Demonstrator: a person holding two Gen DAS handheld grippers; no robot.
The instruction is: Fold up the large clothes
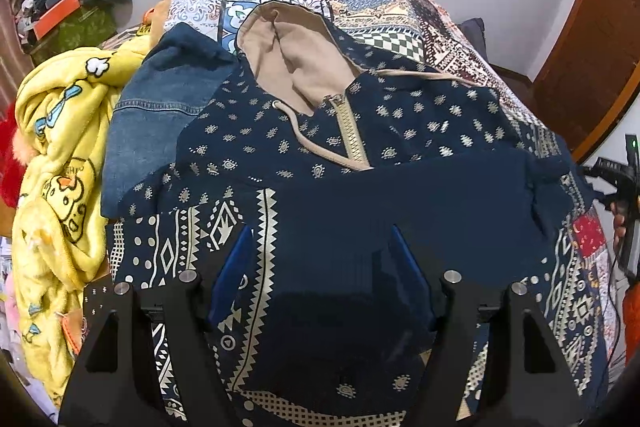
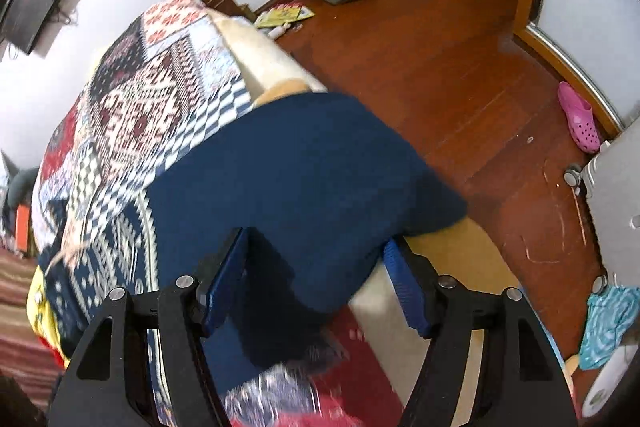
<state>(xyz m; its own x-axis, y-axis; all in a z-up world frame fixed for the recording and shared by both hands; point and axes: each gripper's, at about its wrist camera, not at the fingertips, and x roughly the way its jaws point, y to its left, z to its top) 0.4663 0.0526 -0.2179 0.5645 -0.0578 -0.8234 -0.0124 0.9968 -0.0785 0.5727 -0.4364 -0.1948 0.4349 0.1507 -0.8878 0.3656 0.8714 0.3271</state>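
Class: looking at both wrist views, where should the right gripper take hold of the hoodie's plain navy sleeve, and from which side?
Grip the sleeve at its free end, where it overhangs the bed edge above the floor. Come from the floor side: there the cloth hangs clear, so one finger could probably slip under it. The right gripper is open and already straddles this part.

Navy patterned hoodie flat on bed, sleeve folded across.
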